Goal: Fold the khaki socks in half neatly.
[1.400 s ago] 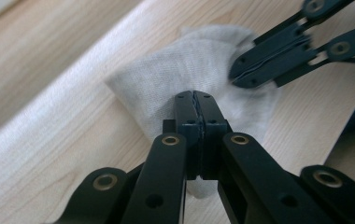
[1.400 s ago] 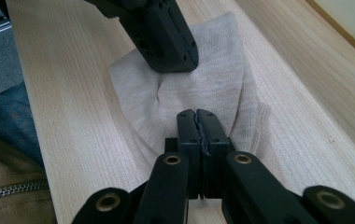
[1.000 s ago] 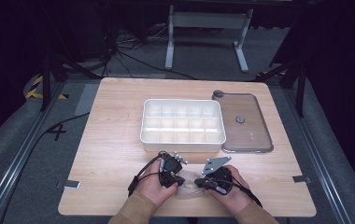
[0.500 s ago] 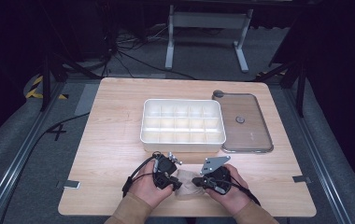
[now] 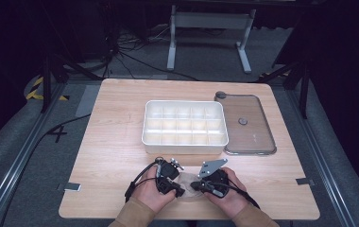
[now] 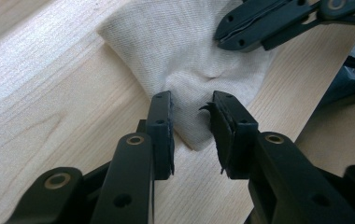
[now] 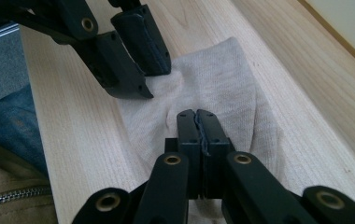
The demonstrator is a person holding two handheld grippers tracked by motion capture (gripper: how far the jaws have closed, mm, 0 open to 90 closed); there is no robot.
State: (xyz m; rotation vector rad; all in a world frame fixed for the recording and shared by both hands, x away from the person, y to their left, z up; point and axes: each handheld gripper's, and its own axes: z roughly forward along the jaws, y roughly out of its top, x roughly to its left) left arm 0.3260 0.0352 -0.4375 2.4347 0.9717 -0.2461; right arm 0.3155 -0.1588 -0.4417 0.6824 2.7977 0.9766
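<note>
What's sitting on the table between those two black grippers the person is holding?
A small pale cloth lies between the left gripper and right gripper, seen in the high view. The left gripper view shows its jaws just opened around a corner; the right's are shut on it.

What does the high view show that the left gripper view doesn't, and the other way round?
The high view shows the white divided tray, the clear lid right of it, and both hands. The left gripper view shows the left gripper up close: its jaws have just been opening and stand apart over a corner of the cloth, with no pad pressing it. Both show the wooden table, the cloth and the right gripper, its jaws shut.
</note>
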